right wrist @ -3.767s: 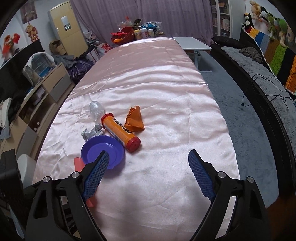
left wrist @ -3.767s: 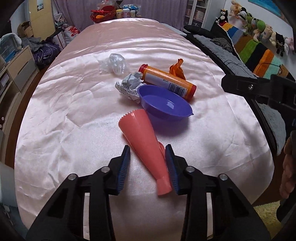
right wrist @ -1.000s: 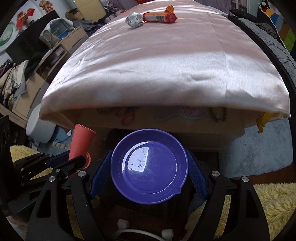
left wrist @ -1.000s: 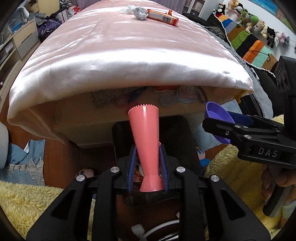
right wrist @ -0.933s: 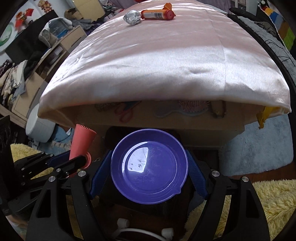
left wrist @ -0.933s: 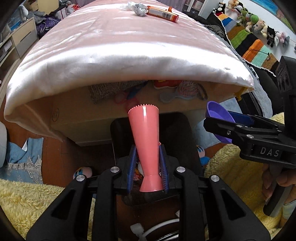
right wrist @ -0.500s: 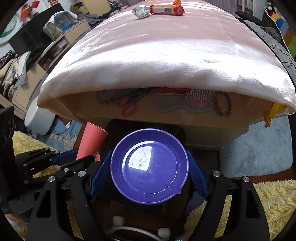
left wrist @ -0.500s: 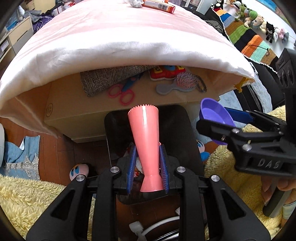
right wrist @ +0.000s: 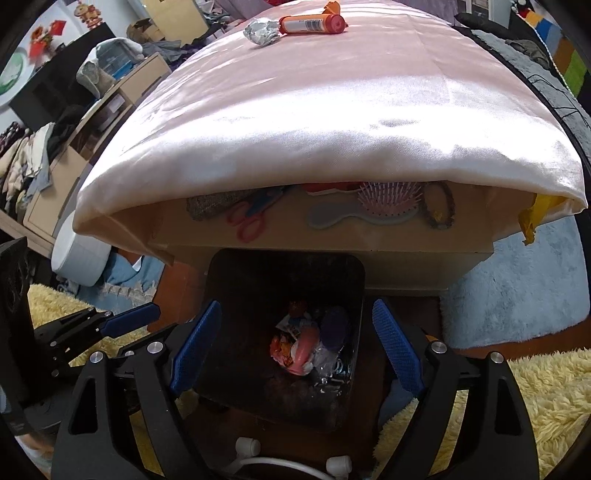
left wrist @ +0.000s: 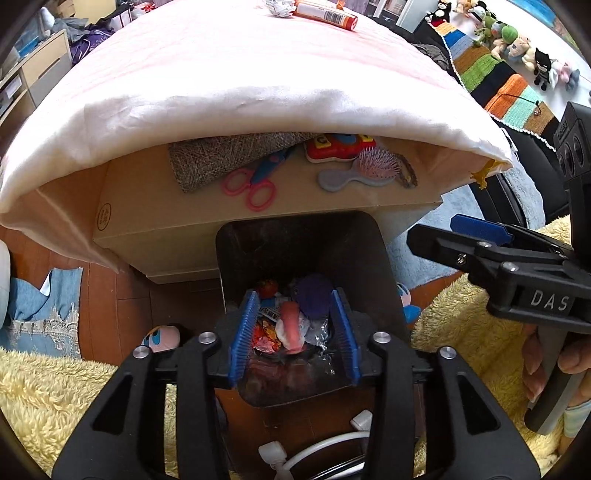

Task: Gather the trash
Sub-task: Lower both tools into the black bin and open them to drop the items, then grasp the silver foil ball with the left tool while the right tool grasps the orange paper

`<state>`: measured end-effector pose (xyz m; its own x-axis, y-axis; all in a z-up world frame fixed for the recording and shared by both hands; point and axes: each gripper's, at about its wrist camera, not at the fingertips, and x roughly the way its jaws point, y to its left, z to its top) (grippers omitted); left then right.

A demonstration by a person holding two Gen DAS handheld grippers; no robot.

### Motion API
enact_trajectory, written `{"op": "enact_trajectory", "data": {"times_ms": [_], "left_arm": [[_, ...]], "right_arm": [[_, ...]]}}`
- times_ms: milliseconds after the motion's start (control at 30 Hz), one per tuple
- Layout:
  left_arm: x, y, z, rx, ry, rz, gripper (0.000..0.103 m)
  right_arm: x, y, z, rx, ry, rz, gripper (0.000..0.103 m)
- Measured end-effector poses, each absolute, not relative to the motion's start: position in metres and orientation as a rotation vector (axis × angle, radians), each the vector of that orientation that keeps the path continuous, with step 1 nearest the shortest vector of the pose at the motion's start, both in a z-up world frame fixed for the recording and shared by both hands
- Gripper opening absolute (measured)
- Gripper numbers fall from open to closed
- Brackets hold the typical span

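Left gripper (left wrist: 291, 332) open over the black bin (left wrist: 384, 258), nothing between the pads. We note its jaws have just been opening; half a second ago they clamped the pink cone, which now lies down in the bin (left wrist: 290, 325) among wrappers. Right gripper (right wrist: 295, 339) also wide open and empty, jaws just opened further; the purple bowl it carried a moment ago now sits in the bin (right wrist: 334, 326), beside the cone. So both items are dropped and both hands are free.

We read this as two pieces of trash delivered, release step done. In the dim bin we cannot tell for sure whether the bowl lies flat or on edge; it looks tipped against the bin wall.

Left on the pink-covered surface (right wrist: 332, 110), far end: the orange tube (right wrist: 312, 24), the crumpled foil ball (right wrist: 262, 31) just beside it, and an orange wrapper scrap (right wrist: 330, 5) behind the tube, barely visible at the frame top. The clear plastic wad seen earlier near these does not show in either view now; it may be cut off.

Scissors (left wrist: 255, 181), a hairbrush (left wrist: 362, 171) and a toy sit on the box under the cloth edge; we judge these are not trash.

Next, likely: lift both grippers clear of the bin and go back to the far end of the surface for the tube and foil.
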<state>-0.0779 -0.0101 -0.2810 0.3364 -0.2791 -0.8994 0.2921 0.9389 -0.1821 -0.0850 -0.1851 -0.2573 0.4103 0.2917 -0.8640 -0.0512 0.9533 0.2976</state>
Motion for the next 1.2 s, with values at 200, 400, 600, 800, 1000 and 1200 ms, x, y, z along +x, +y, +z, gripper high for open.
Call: {"op": "enact_trajectory", "data": {"times_ms": [200,400,600,800,1000,1200], "left_arm": [[-0.076,-0.004,-0.268,-0.01,1.148,-0.372,0.065],[-0.06,-0.001,-0.238,-0.012,1.085,-0.351,0.084],[-0.022,-0.004,-0.205,0.0,1.02,-0.323,0.092],[0.032,-0.013,-0.176,-0.004,0.972,-0.287,0.092],[0.094,-0.027,-0.152,0.005,0.907,-0.281,0.092],[0.152,-0.044,-0.151,0.035,0.887,-0.284,0.092]], "right_arm": [[-0.083,-0.203,-0.24,0.316,1.076,0.205,0.085],[-0.067,-0.221,-0.209,0.314,1.008,0.174,0.085],[-0.03,-0.246,-0.181,0.308,0.952,0.126,0.085],[0.022,-0.255,-0.151,0.261,0.908,0.119,0.085],[0.089,-0.255,-0.14,0.277,0.894,0.112,0.085],[0.152,-0.248,-0.144,0.24,0.909,0.087,0.083]]}}
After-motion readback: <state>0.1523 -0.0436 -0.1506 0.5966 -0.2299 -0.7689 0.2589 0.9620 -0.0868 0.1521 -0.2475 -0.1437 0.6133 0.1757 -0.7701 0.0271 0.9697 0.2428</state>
